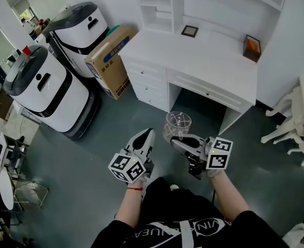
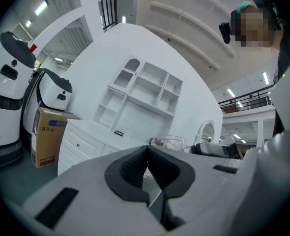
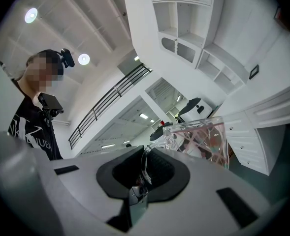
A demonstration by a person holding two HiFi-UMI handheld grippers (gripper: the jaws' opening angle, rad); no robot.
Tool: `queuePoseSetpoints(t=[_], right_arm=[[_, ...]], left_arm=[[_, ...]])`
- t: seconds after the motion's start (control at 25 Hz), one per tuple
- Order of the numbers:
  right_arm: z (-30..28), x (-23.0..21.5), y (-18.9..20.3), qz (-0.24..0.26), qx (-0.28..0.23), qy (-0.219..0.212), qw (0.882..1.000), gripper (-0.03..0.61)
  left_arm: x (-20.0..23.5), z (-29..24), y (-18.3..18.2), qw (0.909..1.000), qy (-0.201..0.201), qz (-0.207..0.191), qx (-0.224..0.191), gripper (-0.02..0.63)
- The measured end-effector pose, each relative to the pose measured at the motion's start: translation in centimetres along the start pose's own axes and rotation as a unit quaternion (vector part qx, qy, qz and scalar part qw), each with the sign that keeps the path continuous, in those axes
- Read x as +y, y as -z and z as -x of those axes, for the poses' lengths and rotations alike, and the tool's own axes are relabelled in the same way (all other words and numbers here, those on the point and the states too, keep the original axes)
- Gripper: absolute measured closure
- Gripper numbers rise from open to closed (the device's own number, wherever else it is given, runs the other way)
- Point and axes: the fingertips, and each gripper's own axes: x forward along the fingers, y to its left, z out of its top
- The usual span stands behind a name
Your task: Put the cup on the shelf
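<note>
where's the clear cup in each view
Head view: clear cup at centre, just ahead of the right gripper.
Left gripper view: its rim peeks over the jaws, right of centre.
Right gripper view: right of centre, handle between the jaws.
Shared landmark: the white shelf unit.

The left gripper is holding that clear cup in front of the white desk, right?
No: the right gripper holds the clear cup in front of the white desk, by its handle, as the right gripper view shows. The left gripper is shut, empty.
</note>
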Motion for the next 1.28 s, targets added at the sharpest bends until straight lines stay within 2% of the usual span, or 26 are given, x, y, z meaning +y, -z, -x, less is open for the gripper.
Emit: queuePoseSetpoints(t=[0.4,0.96,1.28], right_arm=[[-2.1,-5.1,-2.3,-0.008,0.003,0.007,1.000,0.558],[-7.6,-14.7,-9.7,-0.003,-0.001,0.019,1.000,0.558],[-10.8,-19.4,-12.4,-0.006,-0.009,0.029,1.000,0.558]], left_arm=[[4.0,-4.6,-1.3,1.0000,-0.001,0.001,0.006,0.609],[12.6,-15.0,-5.9,0.9998,0.015,0.010,0.009,0.607],[17.5,-19.1,-7.9,0.9996,0.024,0.013,0.010,0.609]])
